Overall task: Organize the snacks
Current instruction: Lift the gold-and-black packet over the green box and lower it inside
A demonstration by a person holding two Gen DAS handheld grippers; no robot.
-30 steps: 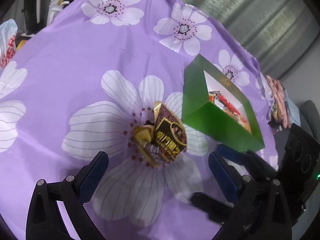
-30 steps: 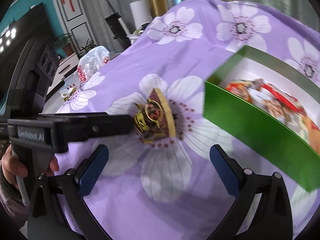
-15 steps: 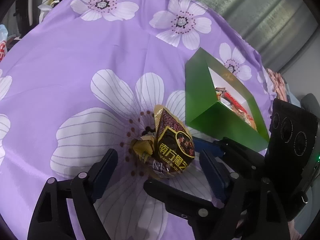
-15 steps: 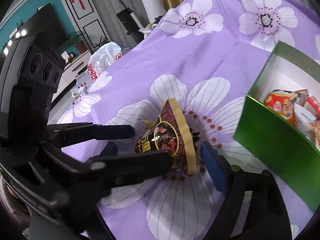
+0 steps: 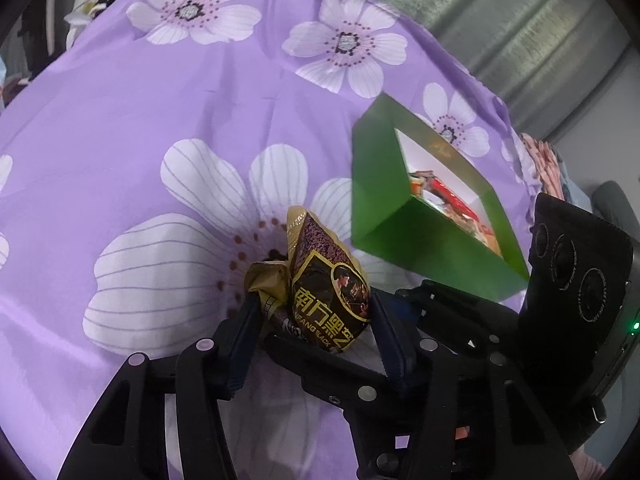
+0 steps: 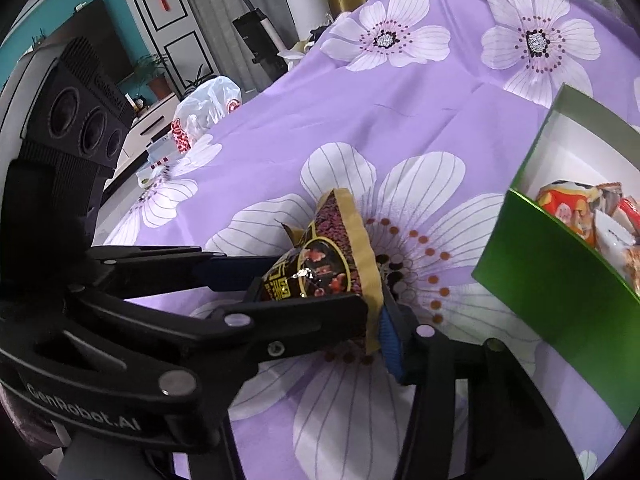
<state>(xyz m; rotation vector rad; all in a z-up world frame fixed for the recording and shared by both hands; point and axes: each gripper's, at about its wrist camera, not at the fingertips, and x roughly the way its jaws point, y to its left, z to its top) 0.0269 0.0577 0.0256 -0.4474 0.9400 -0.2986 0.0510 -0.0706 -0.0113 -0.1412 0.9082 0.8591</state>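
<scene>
Both claws are closed in on one snack packet (image 5: 326, 300), a dark brown and gold pouch with printed characters. In the left wrist view, the left claw (image 5: 312, 344) is narrowed around the lower part of the packet, with a blue-padded finger (image 5: 240, 344) pressed against each side. The packet is held upright, its gold sealed edge pointing up and away from the camera.

In the right wrist view, the same packet (image 6: 324, 264) is seen between the right claw (image 6: 344, 320) and the crossing black fingers of the left claw (image 6: 240, 288), which enter from the left side. Only one blue pad (image 6: 390, 340) of the right claw is visible, lying against the gold edge of the packet; the opposite finger is hidden behind the left claw, so the grip of the right claw cannot be confirmed.

The packet is located over the centre of a large white flower printed on the purple cloth (image 5: 160, 100) covering the surface. Whether the packet is touching the cloth cannot be determined.

A green box (image 5: 412, 236) with a white interior is placed just beside the packet, on its right. Several colourful snack wrappers (image 6: 592, 216) are contained in the box (image 6: 560, 280).

A white plastic bag (image 6: 204, 104) is seen at the far edge of the surface.
</scene>
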